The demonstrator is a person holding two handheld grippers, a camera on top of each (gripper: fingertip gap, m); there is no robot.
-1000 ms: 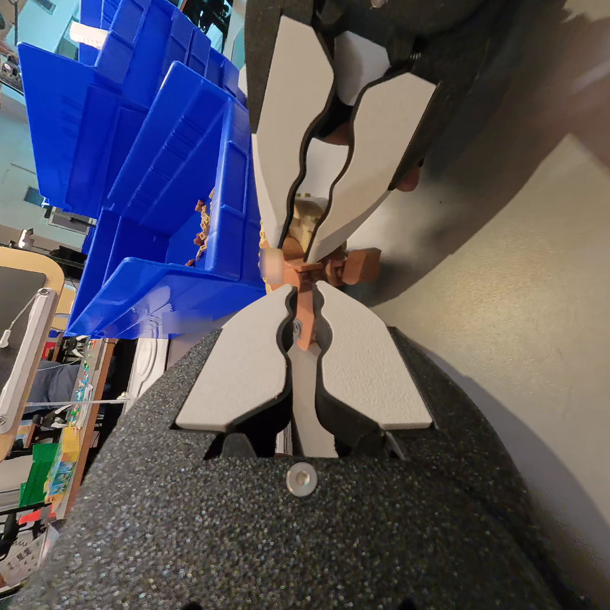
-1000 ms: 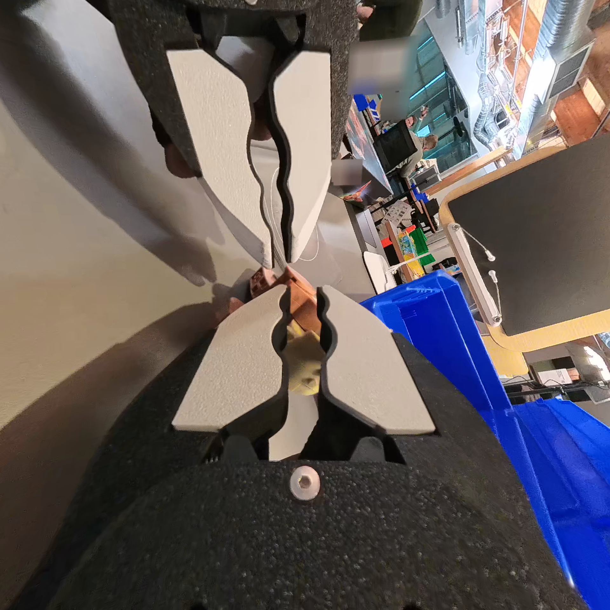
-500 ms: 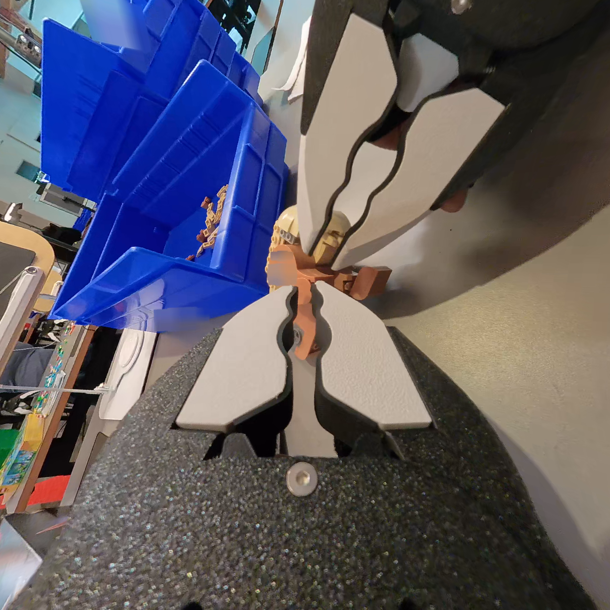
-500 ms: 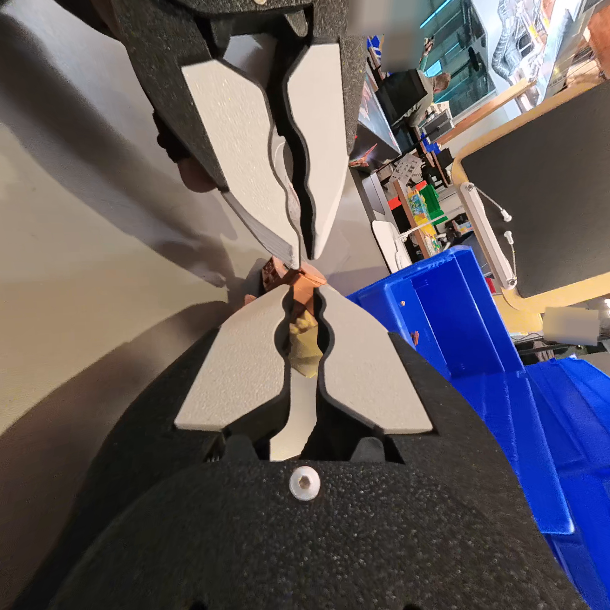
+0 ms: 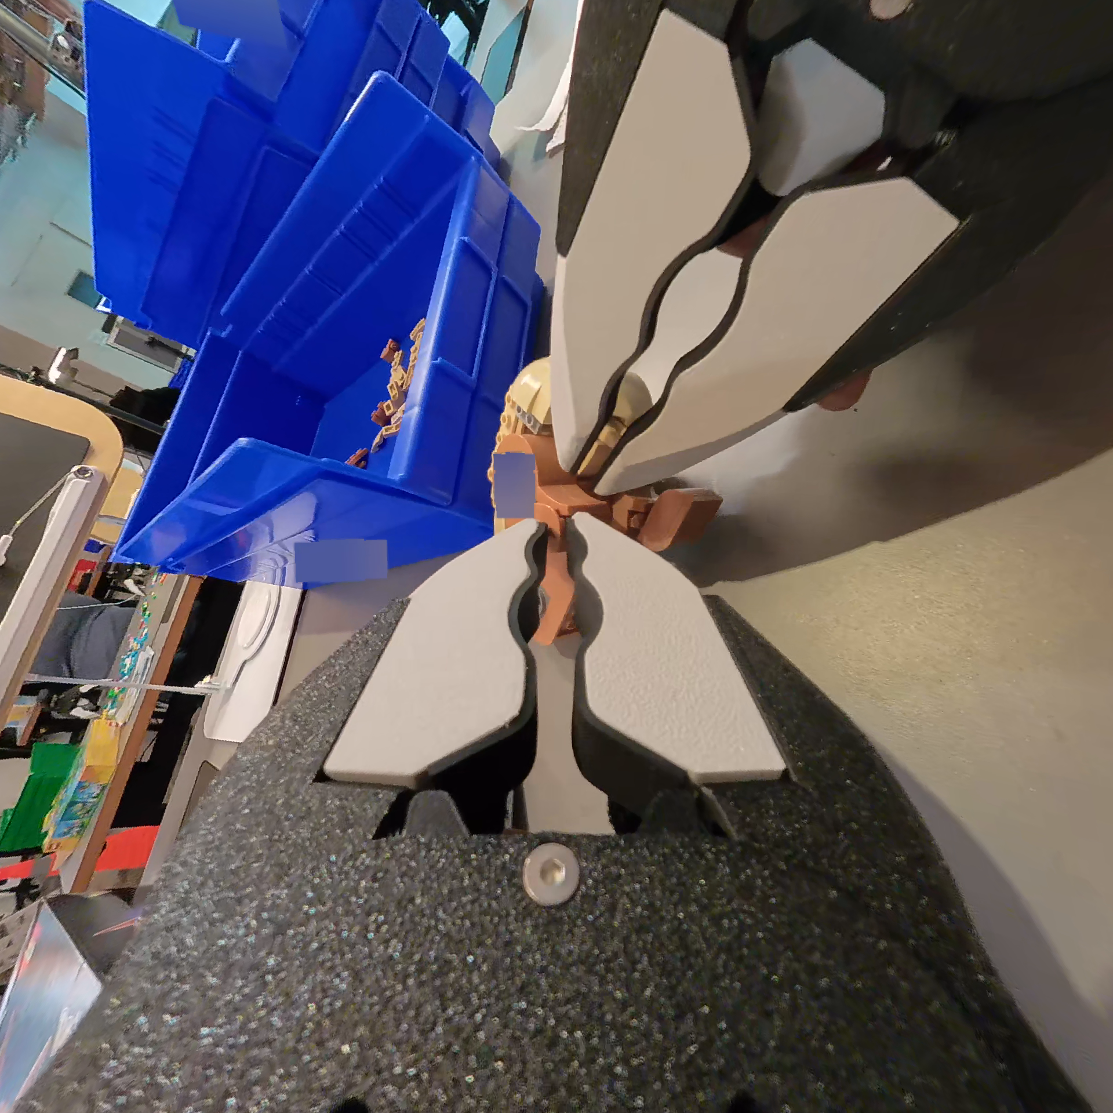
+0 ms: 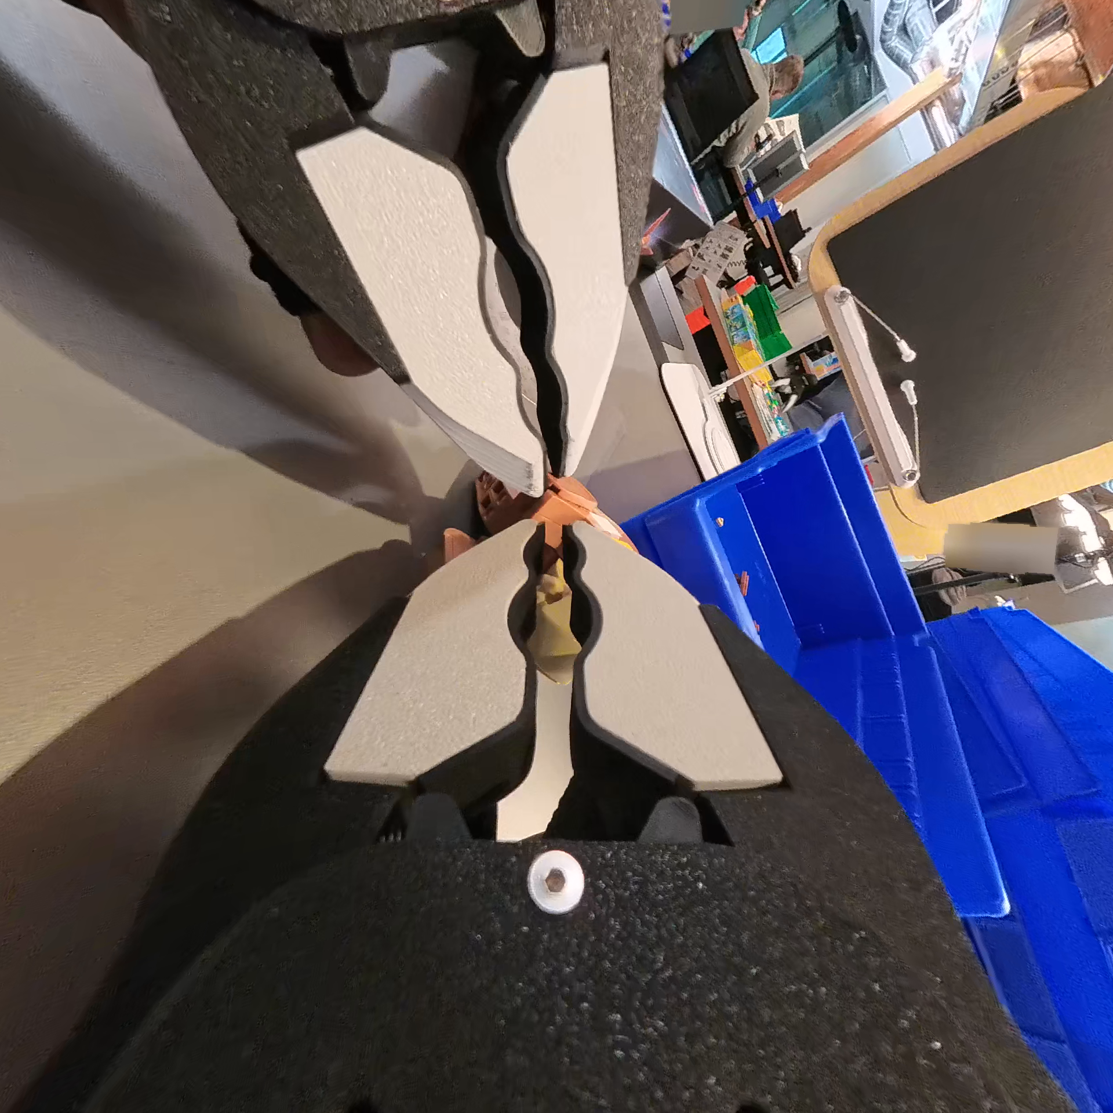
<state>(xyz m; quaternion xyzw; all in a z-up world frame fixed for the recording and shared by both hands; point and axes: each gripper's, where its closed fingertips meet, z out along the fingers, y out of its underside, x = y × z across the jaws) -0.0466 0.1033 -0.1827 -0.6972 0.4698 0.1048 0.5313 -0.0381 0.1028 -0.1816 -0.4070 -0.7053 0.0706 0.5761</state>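
A small brown and tan brick model hangs just above the grey table, between my two grippers, which meet tip to tip. My left gripper is shut on a thin brown piece that sticks out of the model. My right gripper is shut on the model's tan part, with brown bricks just past its tips. In the left wrist view the right gripper comes in from above, pinching the tan part. In the right wrist view the left gripper nips the brown piece from above.
Blue plastic bins stand right beside the model; one holds several small brown and tan pieces. The bins also show in the right wrist view. A black board with a pale wooden rim and cluttered shelves stand beyond. Left and right tips are no more than a few centimetres apart.
My right gripper's jaws have drawn in on the tan part. My left gripper's jaws have tightened slightly on the brown piece. Both grippers and the model have tilted a little against the bins.
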